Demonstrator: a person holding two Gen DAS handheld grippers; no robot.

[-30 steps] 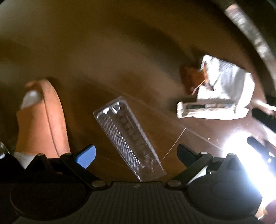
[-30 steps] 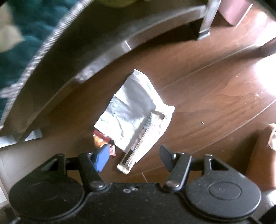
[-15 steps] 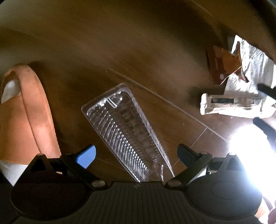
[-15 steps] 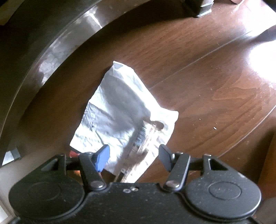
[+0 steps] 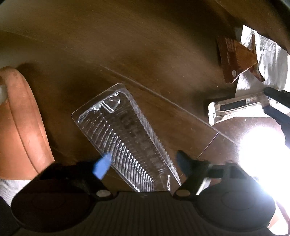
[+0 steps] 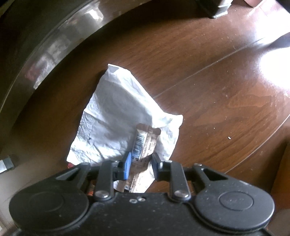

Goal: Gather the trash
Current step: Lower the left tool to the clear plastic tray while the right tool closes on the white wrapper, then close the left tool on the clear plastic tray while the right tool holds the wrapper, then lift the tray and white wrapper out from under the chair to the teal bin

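Observation:
A clear ribbed plastic tray (image 5: pixel 126 134) lies on the dark wood floor (image 5: pixel 126 45). My left gripper (image 5: pixel 143 163) straddles its near end; the jaws are closing, and the blurred blue pad (image 5: pixel 102 167) sits just at the tray's edge without pressing. A white paper napkin (image 6: pixel 116 116) lies on the floor with a long printed sachet wrapper (image 6: pixel 143 143) on top. My right gripper (image 6: pixel 141 161) points down at it, jaws closing, pads touching both sides of the wrapper. In the left wrist view the same wrapper (image 5: pixel 235 107), napkin (image 5: pixel 268 59) and a brown torn packet (image 5: pixel 233 59) show.
A person's orange slipper (image 5: pixel 23 123) and white sock (image 5: pixel 10 188) stand left of the tray. A dark curved furniture base (image 6: pixel 45 50) runs behind the napkin, with a furniture leg (image 6: pixel 215 9) farther back. Sun glare (image 5: pixel 262 154) whitens the floor on the right.
Both grippers have sunk closer to the floor. The left jaws have narrowed around the tray's end. The right jaws have narrowed from wide apart onto the wrapper.

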